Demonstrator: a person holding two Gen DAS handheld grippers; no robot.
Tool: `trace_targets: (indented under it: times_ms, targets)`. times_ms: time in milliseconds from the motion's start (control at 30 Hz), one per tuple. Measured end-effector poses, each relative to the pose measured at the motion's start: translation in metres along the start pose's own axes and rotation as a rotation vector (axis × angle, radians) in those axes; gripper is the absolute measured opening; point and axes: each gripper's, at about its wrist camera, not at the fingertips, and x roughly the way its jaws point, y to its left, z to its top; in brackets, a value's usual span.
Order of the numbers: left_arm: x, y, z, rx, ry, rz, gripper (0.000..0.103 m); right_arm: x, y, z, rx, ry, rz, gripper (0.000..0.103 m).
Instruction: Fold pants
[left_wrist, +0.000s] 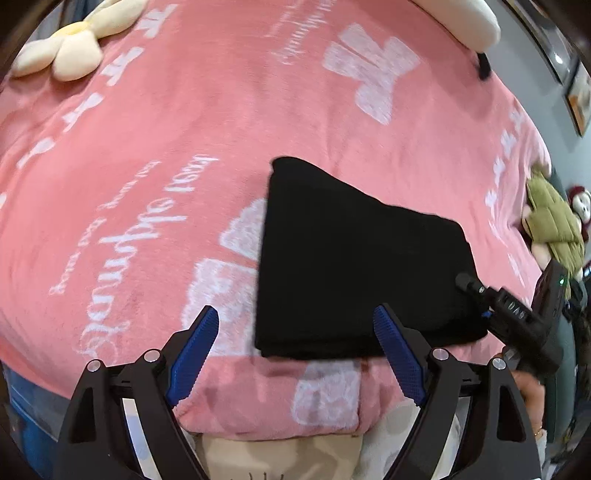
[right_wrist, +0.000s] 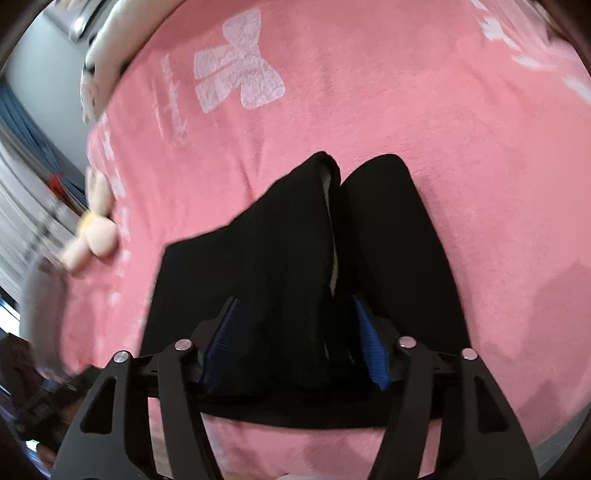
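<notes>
The black pants (left_wrist: 351, 266) lie folded into a flat rectangle on the pink blanket (left_wrist: 184, 110). In the left wrist view my left gripper (left_wrist: 295, 309) hovers open over the pants' near left corner, nothing between its fingers. My right gripper (left_wrist: 476, 297) reaches in at the pants' right edge. In the right wrist view the pants (right_wrist: 277, 240) show two thick folded layers with a seam gap between them. The right gripper (right_wrist: 293, 300) straddles the near fold. Both blue pads (right_wrist: 371, 339) show bare faces, so the jaws stand open around the fabric.
A cream flower plush (left_wrist: 74, 48) lies at the blanket's far left corner, a white pillow (left_wrist: 472, 22) at the far right. A green plush toy (left_wrist: 554, 225) sits at the right edge. The blanket's near edge (left_wrist: 258, 417) drops off just below the pants. A hand (left_wrist: 532, 391) holds the right gripper.
</notes>
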Motion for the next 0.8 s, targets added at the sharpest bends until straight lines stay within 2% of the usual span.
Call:
trace_targets:
  times_ms: [33, 67, 100, 167, 300, 367, 400, 500, 567, 633, 700, 800]
  targets:
    - [0.000, 0.003, -0.001, 0.001, -0.003, 0.014, 0.083, 0.001, 0.007, 0.002, -0.023, 0.012, -0.019, 0.033]
    - [-0.001, 0.006, -0.004, 0.006, -0.004, 0.034, 0.083, 0.001, 0.011, 0.003, -0.019, 0.017, -0.001, 0.023]
    - [-0.002, 0.009, -0.007, 0.008, 0.000, 0.041, 0.083, -0.004, 0.020, 0.007, 0.002, 0.009, 0.067, 0.019]
    - [-0.003, 0.016, -0.017, 0.004, 0.022, 0.046, 0.083, -0.010, 0.041, 0.015, -0.006, -0.004, 0.141, 0.018]
    - [-0.009, 0.025, -0.037, -0.010, 0.042, 0.050, 0.083, 0.002, 0.134, 0.029, -0.152, 0.032, 0.257, 0.018]
    - [-0.013, 0.028, -0.047, -0.020, 0.053, 0.034, 0.083, 0.021, 0.204, 0.022, -0.285, 0.090, 0.309, 0.018]
    - [-0.016, 0.029, -0.050, -0.018, 0.054, 0.033, 0.083, 0.027, 0.226, 0.018, -0.319, 0.116, 0.343, 0.018]
    - [-0.028, 0.038, -0.061, -0.018, 0.048, 0.041, 0.083, 0.051, 0.315, -0.006, -0.436, 0.227, 0.507, 0.018]
    - [-0.034, 0.046, -0.068, -0.031, 0.049, 0.044, 0.083, 0.061, 0.354, -0.020, -0.485, 0.278, 0.563, 0.017]
    - [-0.039, 0.055, -0.075, -0.048, 0.057, 0.050, 0.083, 0.071, 0.386, -0.036, -0.551, 0.308, 0.564, 0.017]
    - [-0.042, 0.065, -0.080, -0.067, 0.068, 0.067, 0.083, 0.087, 0.405, -0.050, -0.624, 0.311, 0.481, 0.017]
    - [-0.042, 0.076, -0.081, -0.096, 0.070, 0.083, 0.083, 0.113, 0.401, -0.055, -0.582, 0.357, 0.450, 0.017]
